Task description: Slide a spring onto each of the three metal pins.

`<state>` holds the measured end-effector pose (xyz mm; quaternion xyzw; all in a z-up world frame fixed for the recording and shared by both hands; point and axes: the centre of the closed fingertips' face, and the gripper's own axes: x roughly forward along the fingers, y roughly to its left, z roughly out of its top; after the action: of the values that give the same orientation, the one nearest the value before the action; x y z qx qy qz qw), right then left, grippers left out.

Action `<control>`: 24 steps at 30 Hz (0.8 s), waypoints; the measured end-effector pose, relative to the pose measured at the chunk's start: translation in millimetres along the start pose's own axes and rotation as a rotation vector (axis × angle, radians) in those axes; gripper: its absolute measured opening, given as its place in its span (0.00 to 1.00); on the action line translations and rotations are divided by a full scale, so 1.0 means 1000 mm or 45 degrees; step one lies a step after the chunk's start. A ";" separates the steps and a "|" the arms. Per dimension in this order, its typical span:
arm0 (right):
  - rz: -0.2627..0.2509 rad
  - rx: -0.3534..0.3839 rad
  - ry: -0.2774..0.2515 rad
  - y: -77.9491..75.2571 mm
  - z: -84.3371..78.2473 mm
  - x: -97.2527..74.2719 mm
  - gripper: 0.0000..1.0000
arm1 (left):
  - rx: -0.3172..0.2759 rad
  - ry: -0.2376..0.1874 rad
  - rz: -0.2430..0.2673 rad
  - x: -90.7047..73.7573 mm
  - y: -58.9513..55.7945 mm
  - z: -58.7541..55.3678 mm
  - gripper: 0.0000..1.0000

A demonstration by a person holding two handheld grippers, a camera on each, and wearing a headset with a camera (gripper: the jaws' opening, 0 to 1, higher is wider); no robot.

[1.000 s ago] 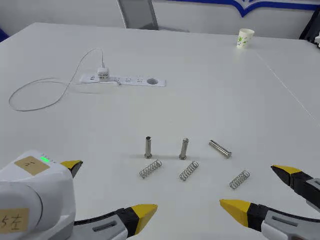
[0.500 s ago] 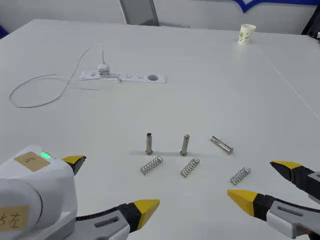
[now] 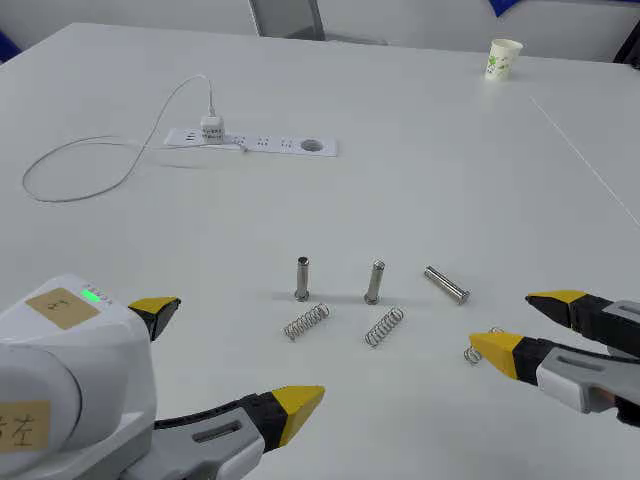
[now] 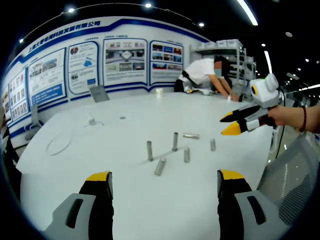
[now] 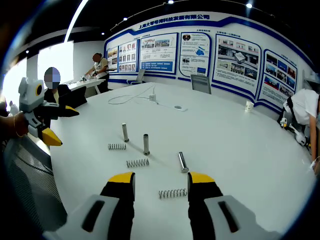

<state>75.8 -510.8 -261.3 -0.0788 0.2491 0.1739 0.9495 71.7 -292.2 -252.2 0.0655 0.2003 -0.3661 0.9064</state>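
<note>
Two metal pins stand upright on the white table, one (image 3: 302, 277) left of the other (image 3: 374, 281); a third pin (image 3: 446, 284) lies flat to their right. A spring (image 3: 305, 321) lies in front of the left pin and a second spring (image 3: 384, 326) in front of the middle pin. The third spring (image 3: 476, 351) lies partly behind my right gripper (image 3: 503, 321), which is open with its yellow-tipped jaws either side of it. In the right gripper view that spring (image 5: 172, 193) sits between the jaws. My left gripper (image 3: 228, 352) is open and holds nothing, near the table's front left.
A white power strip (image 3: 250, 145) with a plugged charger and a looping cable (image 3: 70, 165) lies at the back left. A paper cup (image 3: 503, 58) stands far right, a chair (image 3: 290, 18) beyond the far edge. People are seen in the background.
My right gripper has moved forward and left to the right-hand spring, and its jaws have come closer together. The left gripper has barely moved. The head camera has tilted.
</note>
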 end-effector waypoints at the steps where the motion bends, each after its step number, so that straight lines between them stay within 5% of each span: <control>1: -0.001 0.004 0.007 -0.003 0.001 0.002 0.42 | 0.002 -0.001 -0.001 0.000 0.000 0.000 0.88; 24: 0.064 -0.009 0.178 -0.039 0.010 0.059 0.31 | -0.005 0.001 -0.044 0.003 -0.007 0.000 0.88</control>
<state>142.6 -527.5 -280.0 -0.0878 0.3162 0.1925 0.9248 68.9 -299.6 -253.5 0.0604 0.2023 -0.3812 0.9001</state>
